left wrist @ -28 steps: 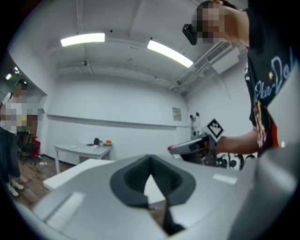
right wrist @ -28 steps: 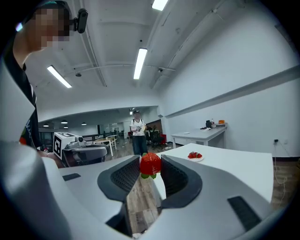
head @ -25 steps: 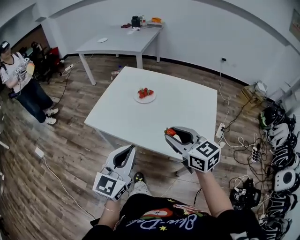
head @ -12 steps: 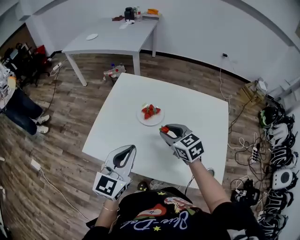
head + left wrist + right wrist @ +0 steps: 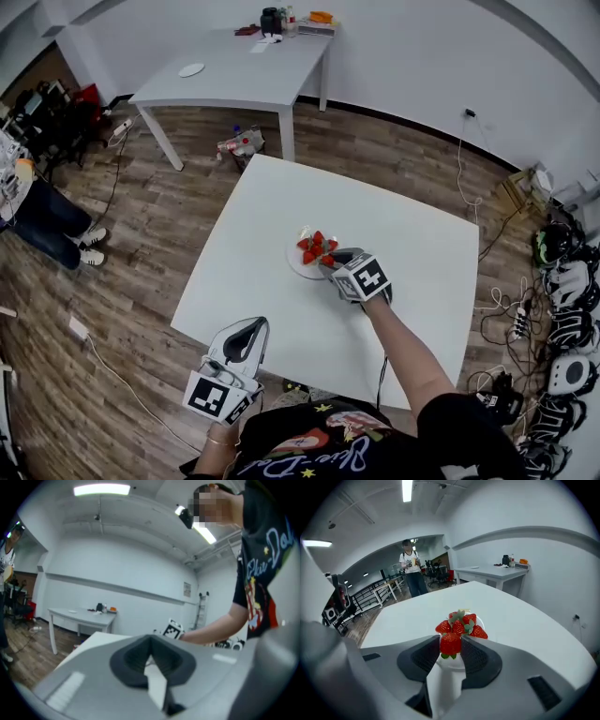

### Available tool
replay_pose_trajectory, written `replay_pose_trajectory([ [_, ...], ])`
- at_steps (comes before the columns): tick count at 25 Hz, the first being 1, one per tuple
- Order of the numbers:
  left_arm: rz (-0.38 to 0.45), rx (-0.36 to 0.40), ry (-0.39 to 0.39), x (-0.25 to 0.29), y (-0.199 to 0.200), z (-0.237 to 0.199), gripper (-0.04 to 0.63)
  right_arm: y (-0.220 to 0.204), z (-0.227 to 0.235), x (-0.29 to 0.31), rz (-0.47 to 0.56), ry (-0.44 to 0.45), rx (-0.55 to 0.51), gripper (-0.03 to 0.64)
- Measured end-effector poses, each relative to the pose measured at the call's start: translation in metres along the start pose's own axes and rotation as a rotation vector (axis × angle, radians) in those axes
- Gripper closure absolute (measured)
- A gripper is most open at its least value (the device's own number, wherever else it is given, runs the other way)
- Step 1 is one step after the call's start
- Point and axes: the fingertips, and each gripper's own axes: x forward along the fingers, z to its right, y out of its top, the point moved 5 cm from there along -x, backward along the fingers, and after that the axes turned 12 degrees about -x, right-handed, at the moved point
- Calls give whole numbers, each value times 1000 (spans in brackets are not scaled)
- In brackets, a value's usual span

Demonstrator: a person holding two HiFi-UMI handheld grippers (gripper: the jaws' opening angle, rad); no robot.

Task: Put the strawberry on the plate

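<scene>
1. The right claw (image 5: 451, 645) is clamped on one strawberry (image 5: 450, 644), its pads pressing the fruit's two sides.
2. That strawberry hangs over the near rim of the single white plate (image 5: 293, 267), just beside the berries lying there.
3. The heap (image 5: 461, 625) on the plate holds at least four strawberries packed together; I cannot make out the exact count.
4. The plate sits near the middle of the white surface (image 5: 403, 309).
5. The left claw (image 5: 151, 639) has its tips together with nothing between them, and is held low at the surface's near edge, well apart from the plate.
</scene>
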Motion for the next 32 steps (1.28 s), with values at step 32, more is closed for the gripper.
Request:
replay_pose_trajectory([
  [32, 64, -94, -89, -6, 15, 6, 606, -26, -62, -117, 414, -101, 300, 598],
])
